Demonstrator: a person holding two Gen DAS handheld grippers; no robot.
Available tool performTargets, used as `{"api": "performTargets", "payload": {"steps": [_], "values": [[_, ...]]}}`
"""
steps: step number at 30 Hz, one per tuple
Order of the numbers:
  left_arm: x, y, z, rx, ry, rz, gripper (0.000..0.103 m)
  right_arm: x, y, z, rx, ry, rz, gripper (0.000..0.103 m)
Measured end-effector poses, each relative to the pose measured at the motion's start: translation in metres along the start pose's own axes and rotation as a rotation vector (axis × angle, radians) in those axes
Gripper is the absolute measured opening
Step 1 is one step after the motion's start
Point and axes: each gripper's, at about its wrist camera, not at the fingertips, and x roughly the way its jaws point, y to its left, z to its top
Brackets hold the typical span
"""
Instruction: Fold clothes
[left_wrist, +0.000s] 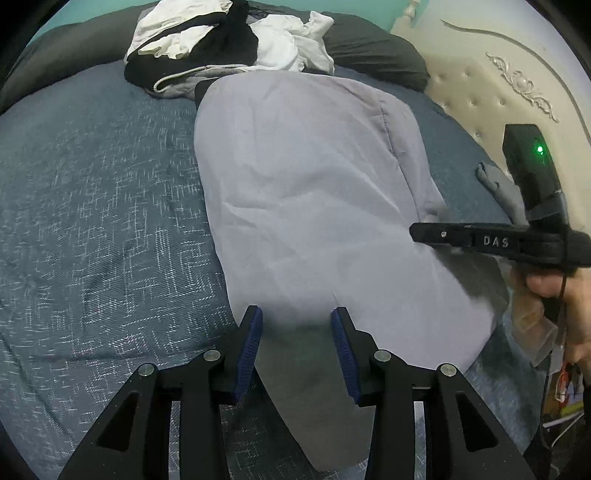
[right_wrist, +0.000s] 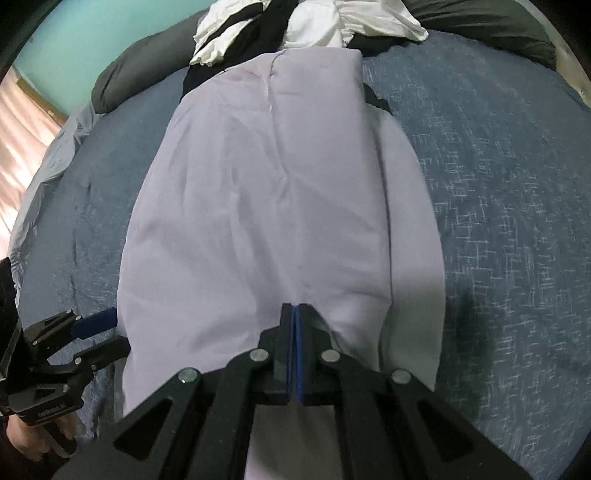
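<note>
1. The light purple garment (left_wrist: 314, 192) lies long and flat on the blue bed (left_wrist: 92, 221). It is already folded into a narrow strip.
2. The pile of black and white clothes (left_wrist: 221, 44) sits at the far end of the bed, touching the far end of the purple garment.
3. The left gripper (left_wrist: 297, 350) has its fingers part way apart. The near end of the garment lies under the gap, but the pads are not pressing on it.
4. The right gripper (right_wrist: 294, 332) has its fingers squeezed tight together, right over the near edge of the cloth. I cannot tell if a bit of cloth is pinched between them.
5. What could go wrong: if only one hand lifts the near end, the cloth may twist, and the next fold could come out crooked.
6. If the left fingers close too high, they may miss the edge and grab nothing.
7. If the fold goes too far, the end could land on the pile and get mixed up with it.
</note>
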Motion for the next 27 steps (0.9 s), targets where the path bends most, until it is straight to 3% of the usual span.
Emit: {"api": "performTargets", "payload": {"steps": [7,13,20,27], "values": [[0.001,0.003,0.001,0.006,-0.002,-0.014,0.045,-0.026,0.014,0.061,-0.098,-0.085,-0.07,0.0],[0.002,0.002,0.002,-0.001,-0.003,-0.018,0.045,0.02,-0.004,0.107,-0.071,-0.014,-0.137,0.0],[0.003,0.002,0.003,0.008,-0.003,-0.023,0.045,0.057,-0.019,0.103,-0.023,0.045,-0.117,0.0],[0.004,0.004,0.002,0.002,-0.002,-0.027,0.045,0.026,-0.01,0.122,-0.048,-0.064,-0.164,0.0]]}}
